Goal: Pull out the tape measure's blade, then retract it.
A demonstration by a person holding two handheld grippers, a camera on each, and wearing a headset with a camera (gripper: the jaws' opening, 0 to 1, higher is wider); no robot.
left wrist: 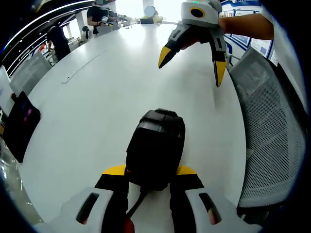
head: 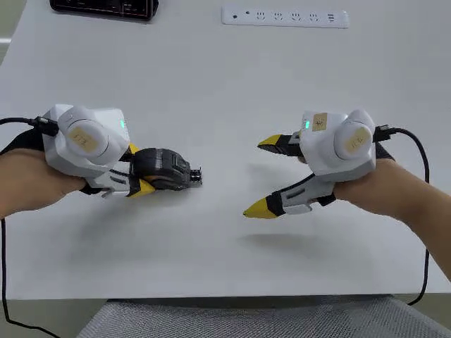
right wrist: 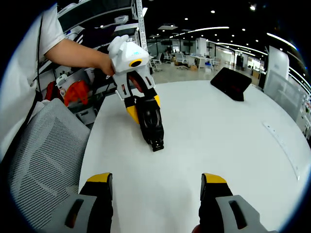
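Head view: left gripper [head: 139, 169] jaws clench the tape measure [head: 166, 167], right gripper [head: 261, 176] jaws released

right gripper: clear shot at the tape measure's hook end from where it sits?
Probably yes. The right gripper is open and faces the tape measure, whose hook end points toward it. Bare table lies between them, and the left gripper clamps the case from the far side.

Your smooth white table [head: 211, 84] carries a black tape measure [head: 165, 169], a long white power strip [head: 285, 15] and a black flat device [head: 106, 7].
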